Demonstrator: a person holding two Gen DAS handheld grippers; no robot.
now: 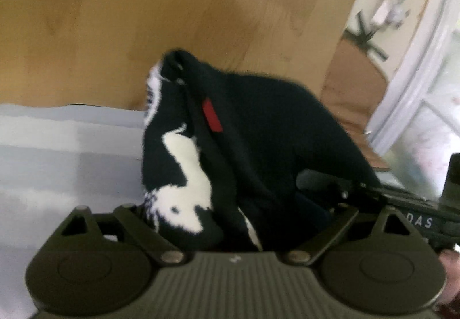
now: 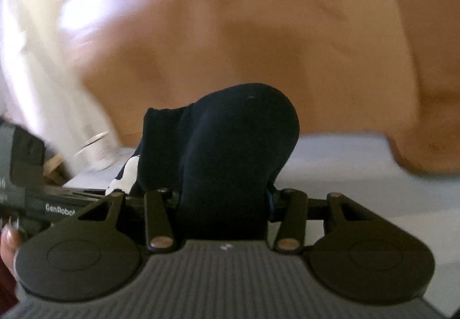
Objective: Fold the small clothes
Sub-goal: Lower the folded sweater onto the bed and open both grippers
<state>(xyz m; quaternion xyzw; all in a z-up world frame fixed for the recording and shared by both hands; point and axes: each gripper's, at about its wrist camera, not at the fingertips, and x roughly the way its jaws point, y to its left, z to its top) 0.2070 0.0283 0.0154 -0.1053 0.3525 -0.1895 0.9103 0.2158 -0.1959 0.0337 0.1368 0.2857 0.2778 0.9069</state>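
A black garment (image 1: 258, 132) with white figures and a small red tag is bunched up between the wide-spread jaws of my left gripper (image 1: 244, 129). It drapes over the fingers and hides them. At its right edge a finger of my right gripper (image 1: 330, 184) reaches into the cloth. In the right wrist view the same black garment (image 2: 230, 152) fills the gap of my right gripper (image 2: 227, 163). That gripper's jaws are drawn halfway in and pinch the fabric. The left gripper's body (image 2: 54, 204) shows at the left, with a person's fingers (image 2: 8, 244) below it.
A pale grey surface (image 1: 57, 163) lies under both grippers, with a wooden floor (image 1: 143, 17) beyond its edge. A white door frame (image 1: 402, 89) and a chair's black star base (image 1: 365, 34) stand at the far right. The right wrist view is blurred.
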